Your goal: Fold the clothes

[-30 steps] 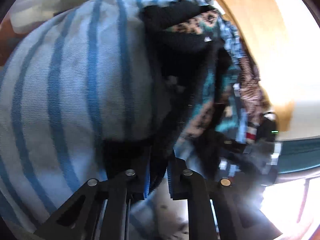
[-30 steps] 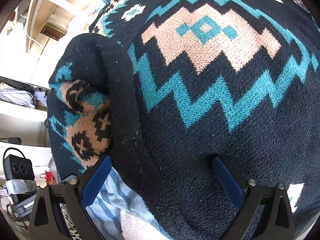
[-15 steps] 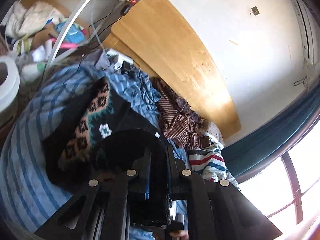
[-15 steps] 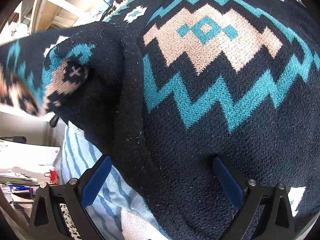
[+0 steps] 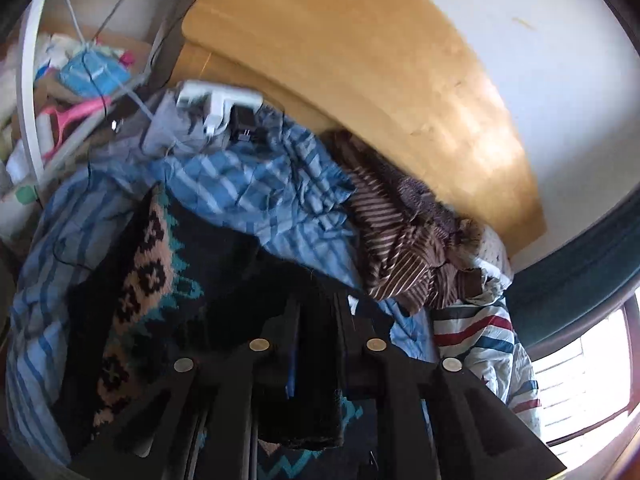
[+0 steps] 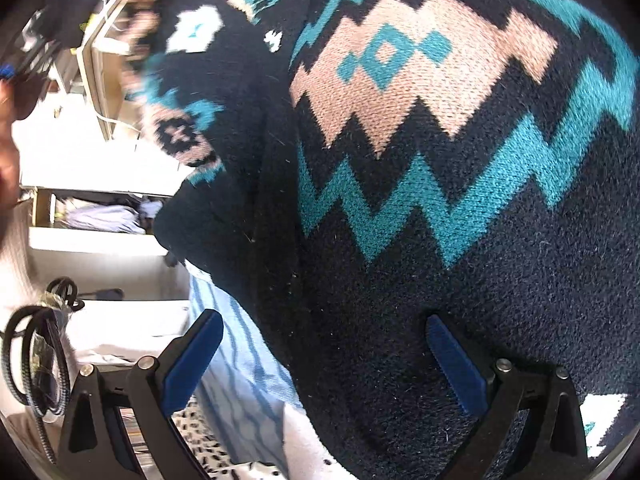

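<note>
One patterned sweater. Left hand-held gripper just loosening, black knit between jaws; right hand-held gripper spread wide.

daylight floods in from a blown-out window at four o'clock in the left wrist view, washing the wall pale and laying a warm glare on the wooden board – the dark knit at six o'clock sits in deep shadow with little detail. both views bend strongly at the rim, with black corners, and the left one is soft throughout. in the right wrist view the sweater weave is crisp at centre, but its sleeve at eleven o'clock is smeared – the white surfaces at nine o'clock are overexposed.
</note>
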The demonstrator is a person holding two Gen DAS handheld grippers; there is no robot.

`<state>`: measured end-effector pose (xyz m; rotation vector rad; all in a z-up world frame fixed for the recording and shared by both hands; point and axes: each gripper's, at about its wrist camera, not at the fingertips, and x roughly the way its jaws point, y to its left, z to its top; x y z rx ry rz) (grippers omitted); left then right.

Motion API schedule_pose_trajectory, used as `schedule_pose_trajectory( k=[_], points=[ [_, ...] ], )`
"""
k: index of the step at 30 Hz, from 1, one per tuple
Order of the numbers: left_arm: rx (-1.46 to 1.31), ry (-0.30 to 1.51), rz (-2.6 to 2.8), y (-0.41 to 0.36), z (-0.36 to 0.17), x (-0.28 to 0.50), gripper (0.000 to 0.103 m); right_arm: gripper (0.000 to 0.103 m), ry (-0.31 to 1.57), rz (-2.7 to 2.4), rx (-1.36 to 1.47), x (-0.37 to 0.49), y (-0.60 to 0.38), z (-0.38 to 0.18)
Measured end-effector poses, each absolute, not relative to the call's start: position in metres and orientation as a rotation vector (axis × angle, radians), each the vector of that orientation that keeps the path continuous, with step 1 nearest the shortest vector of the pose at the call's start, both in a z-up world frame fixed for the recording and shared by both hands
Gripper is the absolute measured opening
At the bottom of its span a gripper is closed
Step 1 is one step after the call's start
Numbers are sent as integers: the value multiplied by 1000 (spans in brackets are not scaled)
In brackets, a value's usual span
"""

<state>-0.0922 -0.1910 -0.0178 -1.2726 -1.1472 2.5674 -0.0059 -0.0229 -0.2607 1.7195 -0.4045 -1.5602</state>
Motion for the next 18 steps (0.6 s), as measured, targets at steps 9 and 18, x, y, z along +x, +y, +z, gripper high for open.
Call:
schedule_pose_trajectory(
  k=[9,18],
  points=[
    [-1284,-1264,2571,-216,-42,-29,68,103,-352,-1562,1722,-7,-23,-259],
    [-1811,-911,2683,-225,-107,79,68,95,-273,-1660,1756,-4,-41,-248]
  ],
)
